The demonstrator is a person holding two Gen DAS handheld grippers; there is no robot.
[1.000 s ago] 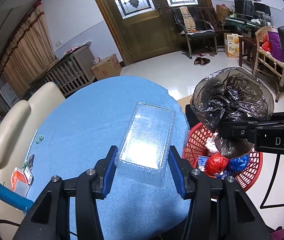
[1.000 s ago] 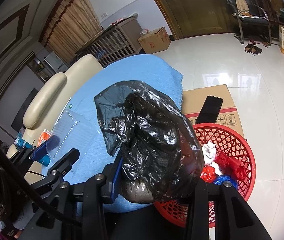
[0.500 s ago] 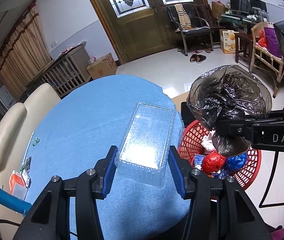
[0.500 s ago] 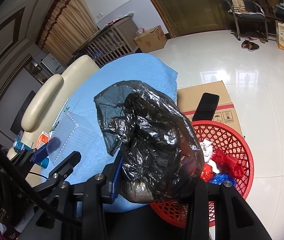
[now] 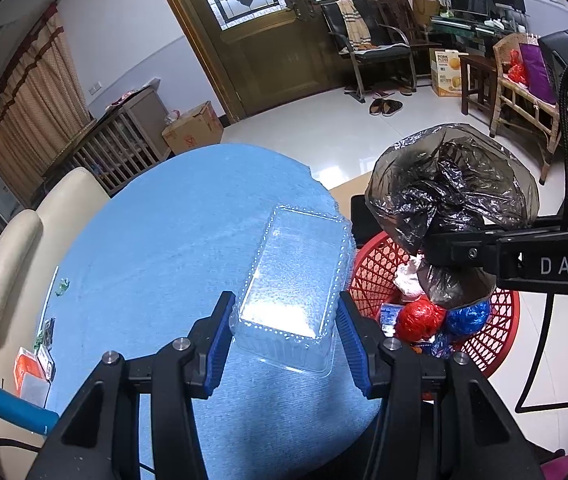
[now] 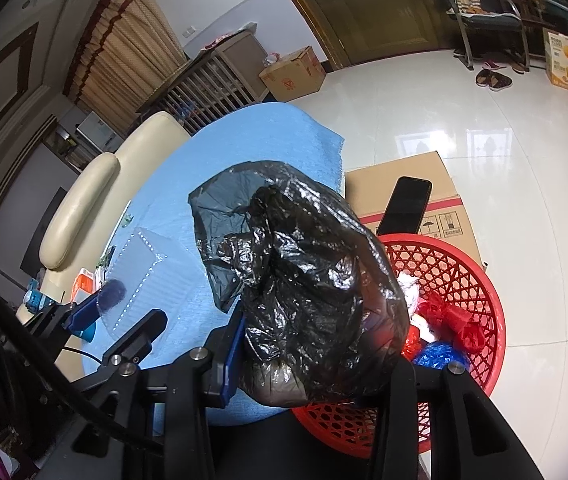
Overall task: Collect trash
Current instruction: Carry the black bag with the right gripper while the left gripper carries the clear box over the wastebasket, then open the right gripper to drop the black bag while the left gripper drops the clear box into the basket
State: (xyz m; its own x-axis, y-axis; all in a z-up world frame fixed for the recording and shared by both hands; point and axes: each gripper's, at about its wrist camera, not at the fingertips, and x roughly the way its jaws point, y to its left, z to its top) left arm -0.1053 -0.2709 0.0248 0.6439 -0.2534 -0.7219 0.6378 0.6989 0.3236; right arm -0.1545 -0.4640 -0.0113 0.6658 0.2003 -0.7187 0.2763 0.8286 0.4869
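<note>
Risking a spill: black trash bag (image 6: 308, 280) pinched in right gripper (image 6: 316, 344) above near rim of red basket (image 6: 488, 332), beside blue table (image 5: 155, 240). Clear plastic container (image 5: 296, 276) clamped in left gripper (image 5: 284, 332) (slippery, flexible). Open floor beyond; cardboard box (image 6: 400, 184) behind.

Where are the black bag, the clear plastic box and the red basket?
black bag (image 6: 308, 280), right wrist view, crumpled middle.
clear plastic box (image 5: 296, 272), left wrist view, flat top.
red basket (image 6: 480, 292), right wrist view, far rim.
</note>
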